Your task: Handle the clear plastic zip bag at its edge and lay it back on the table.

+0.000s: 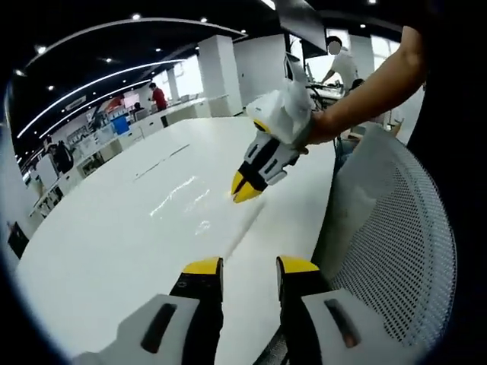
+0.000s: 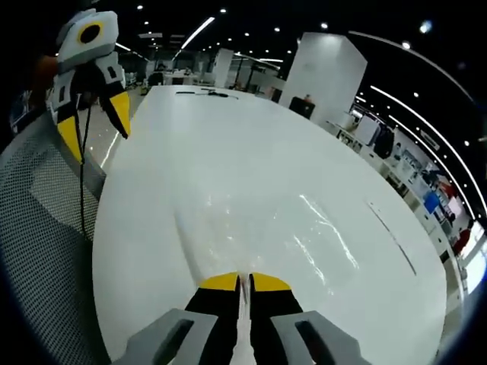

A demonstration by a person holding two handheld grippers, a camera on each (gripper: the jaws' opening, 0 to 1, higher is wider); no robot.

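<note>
Stretching across a bright open office, a glossy white tabletop (image 2: 228, 152) is seen, with a grey mesh chair back (image 1: 396, 243) beside it. The clear, glinting zip bag (image 2: 304, 236) lies flat on it, its near edge pinched by the yellow-tipped right hand-held gripper (image 2: 243, 283). The left hand-held gripper (image 1: 249, 268) is held spread, empty, above the tabletop edge.

Bright ceiling lights, table (image 2: 228, 152) glare, fisheye warping
</note>
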